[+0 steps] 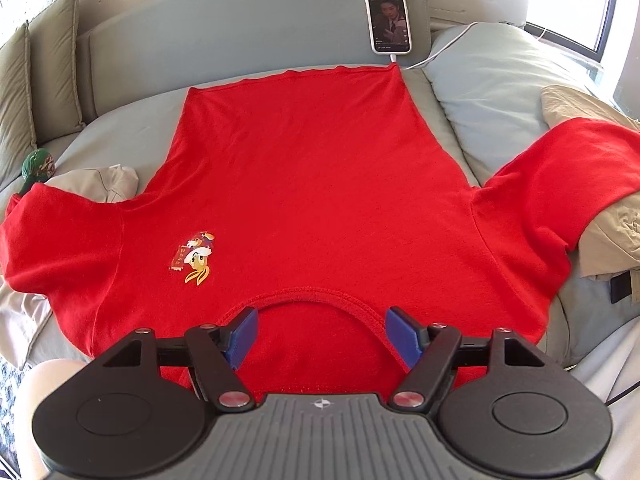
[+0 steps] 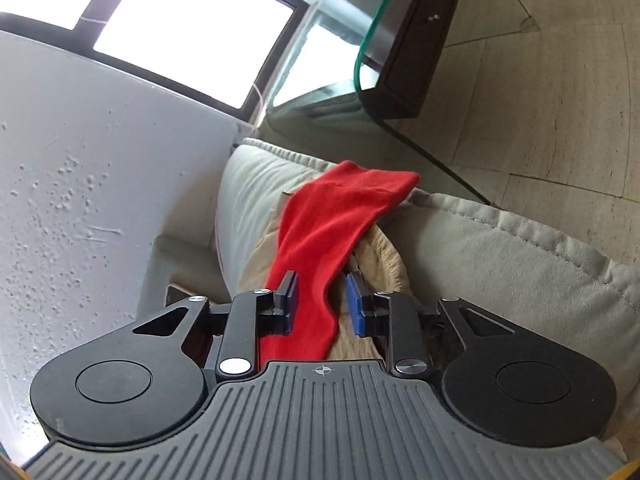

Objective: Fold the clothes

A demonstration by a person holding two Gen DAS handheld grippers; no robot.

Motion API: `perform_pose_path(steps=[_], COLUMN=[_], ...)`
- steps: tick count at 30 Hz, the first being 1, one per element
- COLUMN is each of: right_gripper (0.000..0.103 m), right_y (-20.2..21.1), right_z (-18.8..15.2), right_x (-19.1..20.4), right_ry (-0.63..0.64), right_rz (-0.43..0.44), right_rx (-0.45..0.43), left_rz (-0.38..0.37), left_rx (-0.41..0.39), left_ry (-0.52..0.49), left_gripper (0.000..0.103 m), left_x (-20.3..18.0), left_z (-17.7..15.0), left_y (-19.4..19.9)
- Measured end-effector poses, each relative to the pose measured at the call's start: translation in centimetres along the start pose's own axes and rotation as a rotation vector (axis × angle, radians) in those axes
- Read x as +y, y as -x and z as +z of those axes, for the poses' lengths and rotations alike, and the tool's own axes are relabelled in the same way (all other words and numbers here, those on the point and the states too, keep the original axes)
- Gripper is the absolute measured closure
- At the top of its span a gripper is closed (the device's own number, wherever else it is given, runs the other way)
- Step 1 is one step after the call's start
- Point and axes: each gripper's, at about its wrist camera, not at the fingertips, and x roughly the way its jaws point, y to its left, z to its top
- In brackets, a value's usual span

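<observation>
The red shirt point(image 1: 304, 184) lies flat and face up on the bed point(image 1: 120, 128), with its collar point(image 1: 308, 300) nearest the left claw and its bottom edge far away by the headboard. It looks soft and light, so it will likely flop and bend wherever it is lifted — a pinch on an edge, like a shoulder or the end of a sleeve, should work best. One sleeve point(image 2: 340, 216) hangs over a tan cloth point(image 2: 384, 264) at the side of the bed. The right claw point(image 2: 322, 300) is right there, its jaws partly spread with the sleeve running between them; the left pad seems to touch the cloth, but the other pad point(image 2: 356, 304) stands clear, so it is not pinching. The left claw point(image 1: 320, 332) is spread wide above the collar and holds nothing. Counting up — one red shirt with two sleeves, two claws, one phone point(image 1: 389, 20) leaning on the headboard, one small green toy point(image 1: 38, 164), and two pillows point(image 1: 32, 80) standing in the far corner.
</observation>
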Motion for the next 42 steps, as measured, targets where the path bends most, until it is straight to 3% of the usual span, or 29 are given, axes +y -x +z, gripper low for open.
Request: perform_pose_path(steps=[6, 8, 15, 19, 27, 29, 36, 42], right_gripper=[0.080, 0.093, 0.102, 0.102, 0.102, 0.102, 0.102, 0.102], right_y=[-1.5, -1.8, 1.1, 3.4, 9.3, 10.1, 8.9, 6.6], right_z=[1.1, 1.2, 0.9, -0.5, -9.4, -12.1, -23.2, -33.0], right_x=[-2.2, -2.2, 2.7, 8.0, 20.2, 22.4, 26.6, 28.9], right_ry=[-0.074, -0.068, 0.156, 0.313, 0.661, 0.714, 0.796, 0.868], right_rz=[0.028, 0.027, 0.036, 0.128, 0.412, 0.449, 0.491, 0.498], right_rx=[-0.058, -0.077, -0.210, -0.195, -0.076, -0.016, 0.252, 0.404], left_rz=[0.005, 0.007, -0.004, -0.021, -0.028, -0.016, 0.087, 0.130], left_rx=[0.012, 0.013, -0.009, -0.033, -0.131, -0.166, -0.259, -0.279], left_ry=[-0.002, 0.001, 0.062, 0.116, 0.254, 0.299, 0.488, 0.581], left_gripper=[0.032, 0.032, 0.032, 0.032, 0.032, 0.032, 0.036, 0.036], left_x=[-0.1, 0.0, 1.5, 2.9, 7.8, 9.5, 16.0, 19.6], left_z=[0.0, 0.0, -0.1, -0.4, -0.8, -0.9, -1.7, -3.1], left_y=[-0.5, -0.5, -0.2, 0.5, 3.4, 4.3, 6.4, 7.3])
